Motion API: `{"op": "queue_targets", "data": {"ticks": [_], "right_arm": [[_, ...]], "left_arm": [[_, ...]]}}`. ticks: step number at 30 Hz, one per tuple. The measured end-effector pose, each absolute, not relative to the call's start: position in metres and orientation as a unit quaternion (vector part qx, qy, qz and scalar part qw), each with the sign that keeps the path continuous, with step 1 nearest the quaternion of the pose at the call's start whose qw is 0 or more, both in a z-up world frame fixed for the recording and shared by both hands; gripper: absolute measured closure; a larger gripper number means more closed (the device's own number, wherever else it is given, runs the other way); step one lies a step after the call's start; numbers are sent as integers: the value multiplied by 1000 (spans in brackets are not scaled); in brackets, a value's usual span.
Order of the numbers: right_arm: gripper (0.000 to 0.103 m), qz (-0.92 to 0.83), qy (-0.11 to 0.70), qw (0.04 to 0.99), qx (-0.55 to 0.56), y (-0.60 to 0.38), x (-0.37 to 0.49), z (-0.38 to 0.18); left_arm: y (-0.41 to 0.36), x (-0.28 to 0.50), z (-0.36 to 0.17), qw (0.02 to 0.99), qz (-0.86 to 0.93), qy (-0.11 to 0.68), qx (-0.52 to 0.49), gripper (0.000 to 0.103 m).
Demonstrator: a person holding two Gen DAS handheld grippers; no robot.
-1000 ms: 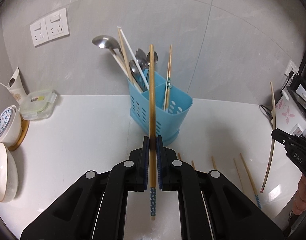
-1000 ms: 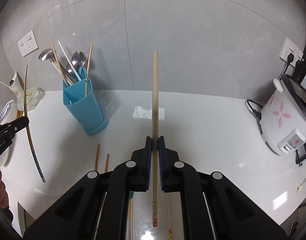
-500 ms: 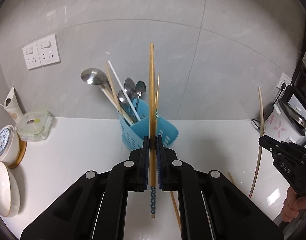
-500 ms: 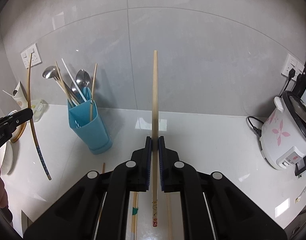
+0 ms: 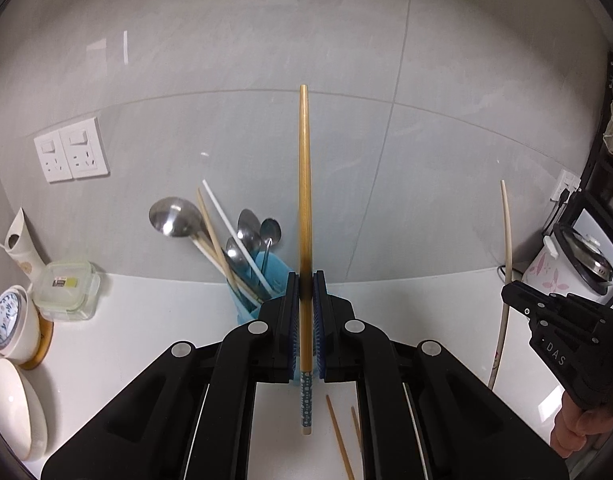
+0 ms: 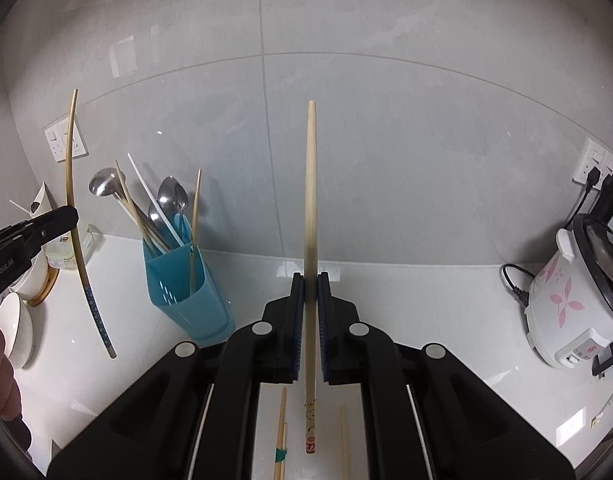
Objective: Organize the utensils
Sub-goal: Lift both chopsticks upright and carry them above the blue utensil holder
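Note:
My left gripper [image 5: 305, 280] is shut on a wooden chopstick with a blue patterned end [image 5: 304, 200], held upright above the counter, just in front of the blue utensil holder [image 5: 262, 270]. The holder [image 6: 186, 280] contains a ladle, spoons and chopsticks. My right gripper [image 6: 311, 280] is shut on a pale chopstick with a red end [image 6: 310, 200], held upright to the right of the holder. Each gripper shows in the other's view, the left gripper [image 6: 62, 218] and the right gripper [image 5: 510, 294]. Loose chopsticks [image 6: 282, 432] lie on the counter below.
A white counter [image 6: 426, 288] meets a grey tiled wall. A rice cooker [image 6: 570, 292] stands at the right. Bowls [image 5: 10, 404], a lidded plastic box [image 5: 68, 290] and a white tube sit at the left. Wall sockets [image 5: 72, 154] are above them.
Both grippers have risen and tilted up with their chopsticks. The holder has dropped lower in both views and is now partly behind my left gripper's fingers.

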State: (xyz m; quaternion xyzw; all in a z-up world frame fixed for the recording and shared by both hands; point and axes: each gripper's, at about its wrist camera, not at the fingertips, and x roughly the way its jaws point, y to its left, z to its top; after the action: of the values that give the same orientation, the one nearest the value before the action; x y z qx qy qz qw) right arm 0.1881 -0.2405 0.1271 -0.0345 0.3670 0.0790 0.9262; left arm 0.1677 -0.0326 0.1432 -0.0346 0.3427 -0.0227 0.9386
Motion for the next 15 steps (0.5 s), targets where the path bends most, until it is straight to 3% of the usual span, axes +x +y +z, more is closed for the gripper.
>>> {"op": "queue_targets", "data": {"ticks": [15], "right_arm": [[97, 86, 367, 926, -30, -224, 225, 131]], "left_arm": [[-29, 221, 146, 945, -31, 323, -37, 97]]}}
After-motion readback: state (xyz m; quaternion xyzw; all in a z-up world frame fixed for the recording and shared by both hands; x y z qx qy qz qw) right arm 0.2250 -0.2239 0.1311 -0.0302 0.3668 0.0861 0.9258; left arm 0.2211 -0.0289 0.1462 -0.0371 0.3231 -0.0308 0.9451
